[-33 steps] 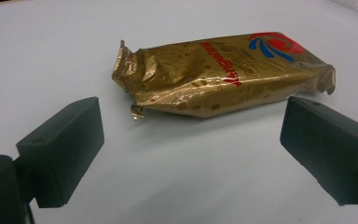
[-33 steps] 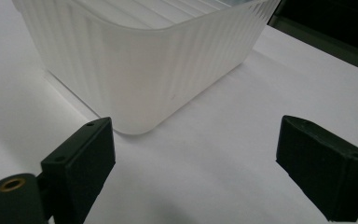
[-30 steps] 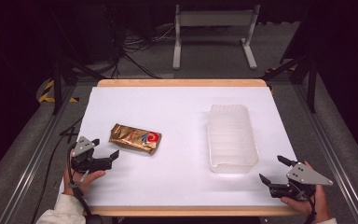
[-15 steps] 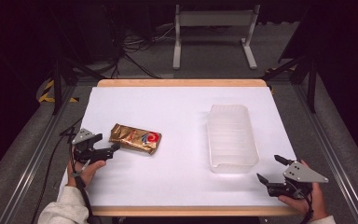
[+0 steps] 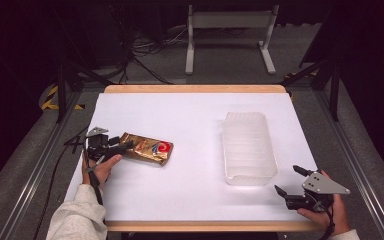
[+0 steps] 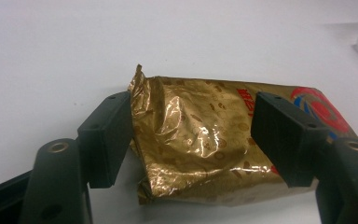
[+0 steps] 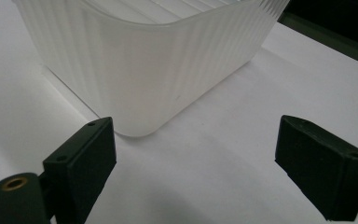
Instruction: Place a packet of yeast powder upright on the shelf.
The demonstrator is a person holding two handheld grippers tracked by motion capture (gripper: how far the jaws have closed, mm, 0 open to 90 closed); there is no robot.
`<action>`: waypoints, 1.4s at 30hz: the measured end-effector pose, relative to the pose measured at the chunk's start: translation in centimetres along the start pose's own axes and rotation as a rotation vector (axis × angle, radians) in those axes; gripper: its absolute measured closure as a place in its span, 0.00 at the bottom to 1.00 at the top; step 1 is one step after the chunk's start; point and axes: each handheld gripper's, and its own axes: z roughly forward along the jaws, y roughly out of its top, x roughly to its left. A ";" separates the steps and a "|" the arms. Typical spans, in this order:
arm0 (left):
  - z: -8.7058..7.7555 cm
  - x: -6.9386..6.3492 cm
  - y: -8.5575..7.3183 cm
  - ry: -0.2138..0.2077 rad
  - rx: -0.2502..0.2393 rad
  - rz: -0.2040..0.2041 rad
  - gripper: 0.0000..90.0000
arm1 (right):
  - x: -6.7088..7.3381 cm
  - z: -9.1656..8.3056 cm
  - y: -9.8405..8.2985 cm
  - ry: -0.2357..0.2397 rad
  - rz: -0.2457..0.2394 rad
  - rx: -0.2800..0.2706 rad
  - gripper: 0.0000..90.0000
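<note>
Two tongs are in use at the white desk (image 5: 195,125). Left tongs (image 6: 191,135) straddle the crumpled near end of the gold foil packet (image 6: 205,140), which lies flat on the desk's left half; the jaws have just been closing, one pad at the packet's edge, the other beside it, not yet clamped. Right tongs (image 7: 196,163) stand wide open and hold nothing, near the corner of the translucent plastic tub (image 7: 149,70).
</note>
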 end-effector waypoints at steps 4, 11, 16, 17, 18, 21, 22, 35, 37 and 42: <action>0.2 0.5 -0.5 -0.003 0.041 -0.049 0.31 | 0.0 -0.1 -0.1 0.003 0.001 0.000 0.14; 0.3 0.7 -0.9 -0.031 0.075 -0.067 0.39 | 0.0 -0.1 0.0 0.009 -0.001 -0.001 0.14; -0.1 0.4 -1.0 -0.027 0.061 -0.038 0.61 | 0.1 0.0 0.0 0.014 -0.002 0.006 0.14; -0.3 0.4 -1.0 -0.014 0.047 -0.030 0.68 | 0.1 0.0 0.0 0.016 -0.004 0.008 0.14; -0.6 0.4 -1.1 -0.006 0.033 -0.033 0.76 | 0.1 0.0 0.0 0.015 -0.003 0.009 0.15; -0.7 0.2 -1.1 0.008 0.021 0.000 0.89 | 0.1 -0.1 0.0 0.007 0.004 0.008 0.15; -0.8 0.1 -1.1 0.005 0.011 0.007 0.90 | 0.0 -0.1 0.0 0.010 0.008 0.006 0.15; -4.1 -2.1 0.3 -0.032 -0.201 0.073 0.94 | -0.1 -0.2 0.0 -0.009 0.013 0.003 0.15; -4.7 -2.9 0.6 -0.038 -0.237 0.093 0.94 | -0.1 -0.3 0.1 -0.015 0.016 0.003 0.15; -5.3 -5.2 1.4 -0.075 -0.287 0.156 0.95 | -0.2 -0.2 0.0 -0.021 0.023 0.007 0.15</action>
